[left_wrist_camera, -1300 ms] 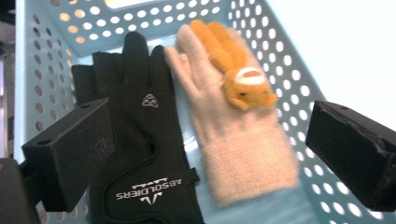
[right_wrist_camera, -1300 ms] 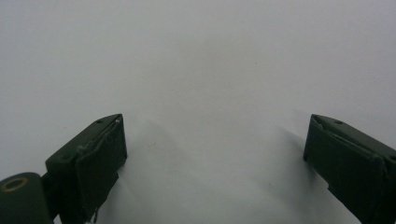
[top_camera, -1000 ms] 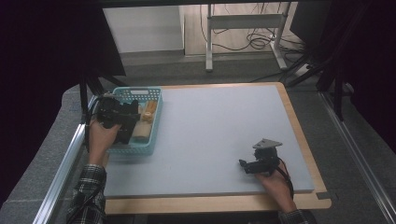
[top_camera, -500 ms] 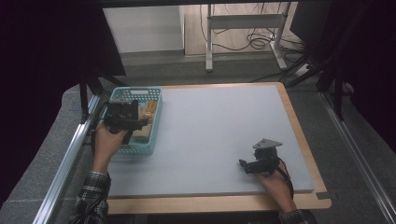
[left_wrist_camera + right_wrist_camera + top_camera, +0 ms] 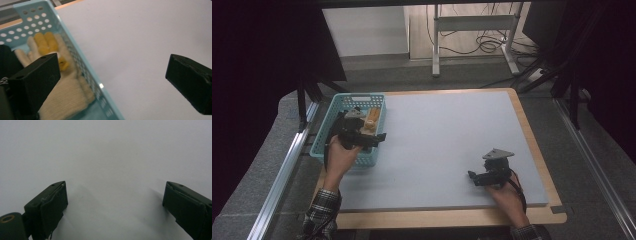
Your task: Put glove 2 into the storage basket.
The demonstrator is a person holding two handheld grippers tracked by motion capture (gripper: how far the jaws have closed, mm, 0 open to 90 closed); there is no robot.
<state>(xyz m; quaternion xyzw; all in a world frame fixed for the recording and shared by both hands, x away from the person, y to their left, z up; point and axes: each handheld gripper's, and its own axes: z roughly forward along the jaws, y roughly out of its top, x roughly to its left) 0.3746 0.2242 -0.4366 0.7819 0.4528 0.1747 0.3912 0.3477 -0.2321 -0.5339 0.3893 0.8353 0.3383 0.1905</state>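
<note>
A cream knitted glove (image 5: 66, 92) with yellow fingertips lies flat inside the turquoise perforated basket (image 5: 323, 141), which stands at the left edge of the grey table mat (image 5: 447, 125). The left gripper (image 5: 371, 138) hangs over the basket's right wall, its jaws spread wide and gripping nothing. In the left gripper view one jaw stands above the glove and the other above bare mat, with the basket wall (image 5: 82, 67) between them. The right gripper (image 5: 473, 177) rests low over the mat near its front right corner, well apart from the basket. Its jaws are likewise spread wide and empty.
</note>
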